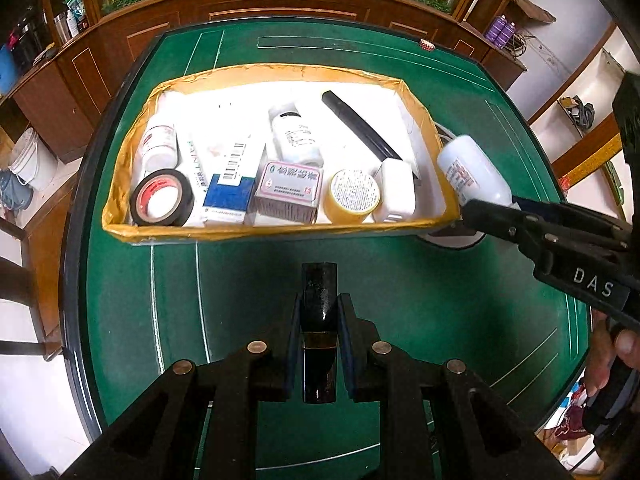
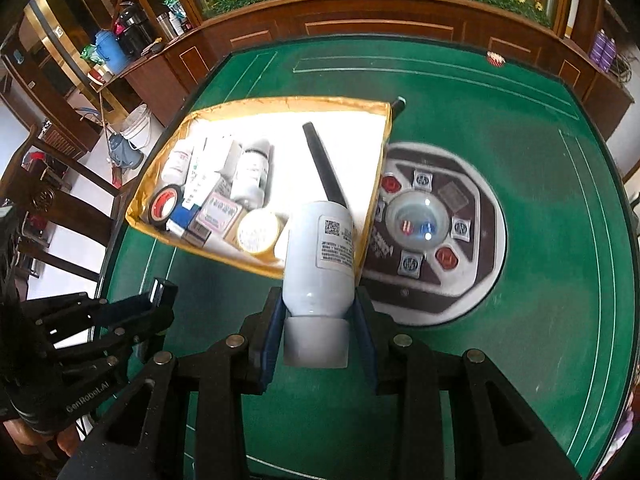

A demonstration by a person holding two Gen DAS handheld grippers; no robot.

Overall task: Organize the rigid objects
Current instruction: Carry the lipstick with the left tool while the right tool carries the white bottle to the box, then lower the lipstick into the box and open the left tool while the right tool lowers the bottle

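The left tool point(image 1: 319, 344) is clamped on a slim dark glossy tube point(image 1: 319, 300), held above the green worktop point(image 1: 440, 300) at 6 o'clock of the tape-edged box point(image 1: 256, 233). The right tool point(image 2: 318, 340) grips a white plastic bottle point(image 2: 320, 256) by its cap end, over the box's 4 o'clock corner. Inside the box lie a black tape roll point(image 1: 162, 198), medicine cartons and other bottles.

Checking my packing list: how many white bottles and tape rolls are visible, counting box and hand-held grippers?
White bottles: 3, two in the box, one in the right hand-held gripper
Tape rolls: 2, one black, one yellow, in the box
Total: 5
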